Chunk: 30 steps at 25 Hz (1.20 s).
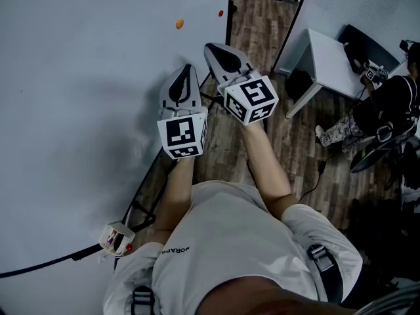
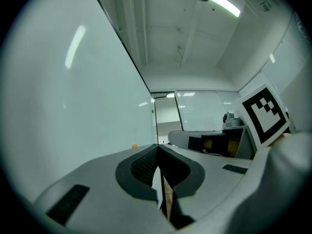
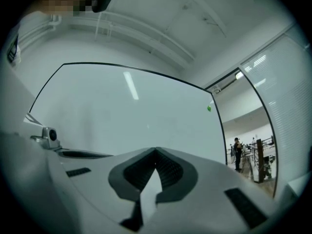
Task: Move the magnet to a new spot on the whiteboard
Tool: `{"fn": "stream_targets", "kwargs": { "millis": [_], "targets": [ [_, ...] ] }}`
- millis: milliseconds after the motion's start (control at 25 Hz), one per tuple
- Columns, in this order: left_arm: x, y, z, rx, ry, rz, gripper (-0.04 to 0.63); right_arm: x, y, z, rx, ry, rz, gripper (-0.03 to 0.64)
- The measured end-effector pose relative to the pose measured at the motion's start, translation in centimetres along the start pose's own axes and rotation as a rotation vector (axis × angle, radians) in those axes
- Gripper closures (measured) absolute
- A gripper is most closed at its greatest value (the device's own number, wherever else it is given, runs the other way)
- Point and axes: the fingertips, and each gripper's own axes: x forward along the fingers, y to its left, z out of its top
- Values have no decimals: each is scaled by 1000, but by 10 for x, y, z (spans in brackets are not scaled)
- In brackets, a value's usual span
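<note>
I hold the left gripper (image 1: 188, 68) and right gripper (image 1: 210, 47) near the whiteboard (image 1: 79, 77), both jaws pressed together on nothing, while the orange magnet (image 1: 179, 23) clings to it, apart from both.

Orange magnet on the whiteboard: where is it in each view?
Head view: orange magnet top centre on the whiteboard, near its right edge.
Left gripper view: small orange dot low, left of centre, near the board's edge.
Right gripper view: not in it; only a green magnet shows.
Shared landmark: the whiteboard's dark side edge, in all three.
</note>
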Motion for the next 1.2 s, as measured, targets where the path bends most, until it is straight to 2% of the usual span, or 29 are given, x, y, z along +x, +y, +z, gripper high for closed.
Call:
{"fn": "stream_targets", "kwargs": {
  "millis": [200,680,1200],
  "targets": [
    [-2,-3,3,-2,-3,-6,592,-11,1,-2,-38,26,-42,603],
    [-1,-9,2,-10,-3,-31,592,-29,3,-10,-13,37,-84,603],
    [-17,-6,-15,19,29,-35,592,-51,14,-25,-46,65,-138,603]
  ]
}}
